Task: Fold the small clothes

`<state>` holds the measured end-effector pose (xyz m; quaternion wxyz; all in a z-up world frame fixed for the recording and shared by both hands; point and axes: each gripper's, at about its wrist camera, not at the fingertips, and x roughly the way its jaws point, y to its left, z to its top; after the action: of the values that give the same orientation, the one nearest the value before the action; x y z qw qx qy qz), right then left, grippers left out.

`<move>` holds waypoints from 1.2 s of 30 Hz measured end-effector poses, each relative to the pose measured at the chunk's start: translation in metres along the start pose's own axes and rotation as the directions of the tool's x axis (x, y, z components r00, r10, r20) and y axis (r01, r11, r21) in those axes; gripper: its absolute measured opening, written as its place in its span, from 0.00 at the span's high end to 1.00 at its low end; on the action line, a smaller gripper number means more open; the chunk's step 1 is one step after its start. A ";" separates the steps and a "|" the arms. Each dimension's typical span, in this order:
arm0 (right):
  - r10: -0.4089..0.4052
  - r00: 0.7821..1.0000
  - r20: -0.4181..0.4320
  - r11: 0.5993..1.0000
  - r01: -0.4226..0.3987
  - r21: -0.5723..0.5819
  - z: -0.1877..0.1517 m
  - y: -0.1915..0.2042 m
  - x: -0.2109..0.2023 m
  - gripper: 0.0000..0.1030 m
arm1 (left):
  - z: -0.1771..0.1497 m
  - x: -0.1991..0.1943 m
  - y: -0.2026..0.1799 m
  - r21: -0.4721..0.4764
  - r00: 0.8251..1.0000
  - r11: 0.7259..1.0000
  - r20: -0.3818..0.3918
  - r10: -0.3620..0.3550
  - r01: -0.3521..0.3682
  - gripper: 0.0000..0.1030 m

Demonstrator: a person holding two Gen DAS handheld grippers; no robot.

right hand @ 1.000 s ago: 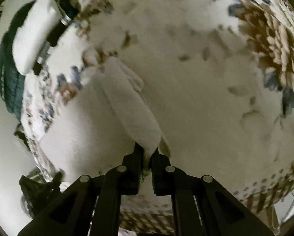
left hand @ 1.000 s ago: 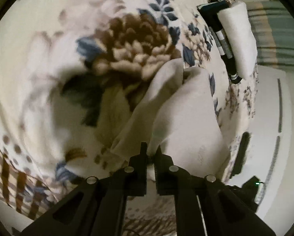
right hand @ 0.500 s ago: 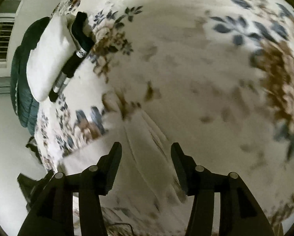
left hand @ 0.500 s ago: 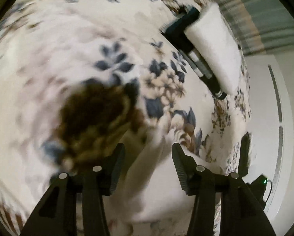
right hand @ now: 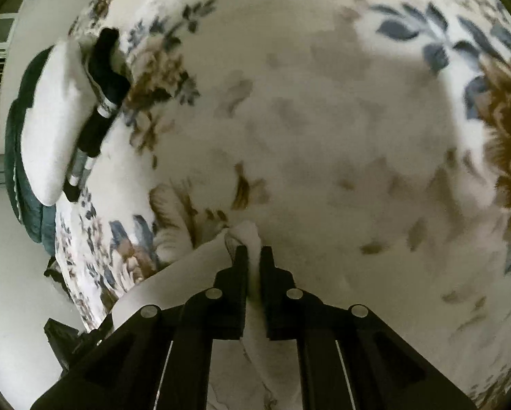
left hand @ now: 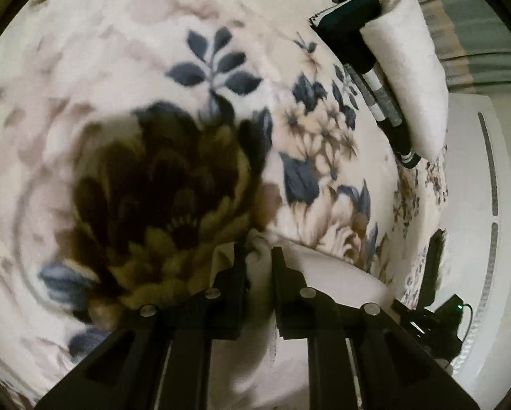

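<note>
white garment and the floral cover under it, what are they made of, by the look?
White garment: soft matte fabric, probably cotton knit; it bunches between the right gripper fingers. Floral blanket: plush, fleece-like, with a fuzzy pile and soft-edged print. Blur leaves the weave open.

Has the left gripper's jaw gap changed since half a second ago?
Yes. The left gripper has narrowed onto the white garment lying on the floral blanket.

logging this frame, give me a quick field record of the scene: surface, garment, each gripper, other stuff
surface: floral blanket
garment: white cloth lying on the blanket
left gripper: nearly closed on a bunched edge of the cloth
right gripper: closed on another bunched edge
other items: folded white piece beside dark folded clothes, at the far blanket edge
</note>
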<state>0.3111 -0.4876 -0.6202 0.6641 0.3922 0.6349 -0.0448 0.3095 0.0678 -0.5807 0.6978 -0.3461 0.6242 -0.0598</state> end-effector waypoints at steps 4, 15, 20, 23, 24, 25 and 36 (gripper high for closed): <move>0.048 0.998 -0.051 0.999 -0.047 0.011 0.005 0.000 -0.005 0.68 | -0.001 -0.013 0.006 -0.048 0.992 0.991 -0.016 -0.128 0.127 0.51; 0.322 0.896 -0.306 0.946 -0.316 0.070 0.005 -0.032 0.051 0.35 | 0.007 0.038 0.036 -0.147 0.936 0.943 -0.148 -0.318 0.297 0.37; 0.319 0.904 -0.284 0.946 -0.320 0.046 -0.003 -0.020 0.055 0.71 | 0.006 0.027 0.009 -0.049 0.965 0.972 -0.113 -0.236 0.232 0.78; 0.309 0.919 -0.247 0.950 -0.310 0.035 -0.009 -0.011 0.044 0.78 | 0.001 0.011 -0.004 0.009 0.977 0.981 -0.082 -0.195 0.196 0.83; 0.308 0.922 -0.236 0.950 -0.310 0.029 -0.010 -0.008 0.039 0.79 | -0.001 0.004 -0.009 0.029 0.980 0.982 -0.073 -0.184 0.186 0.84; 0.305 0.925 -0.227 0.951 -0.309 0.019 -0.012 -0.003 0.032 0.79 | -0.003 -0.002 -0.013 0.043 0.983 0.983 -0.065 -0.174 0.177 0.84; 0.316 0.940 -0.129 0.933 -0.332 -0.136 -0.003 0.101 -0.077 0.81 | 0.047 -0.090 -0.097 0.195 0.983 0.967 0.042 -0.179 0.167 0.85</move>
<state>0.3510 -0.4500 -0.5052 0.6568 0.4402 0.5971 0.1357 0.3668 0.0599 -0.4529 0.7380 -0.3326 0.5621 -0.1696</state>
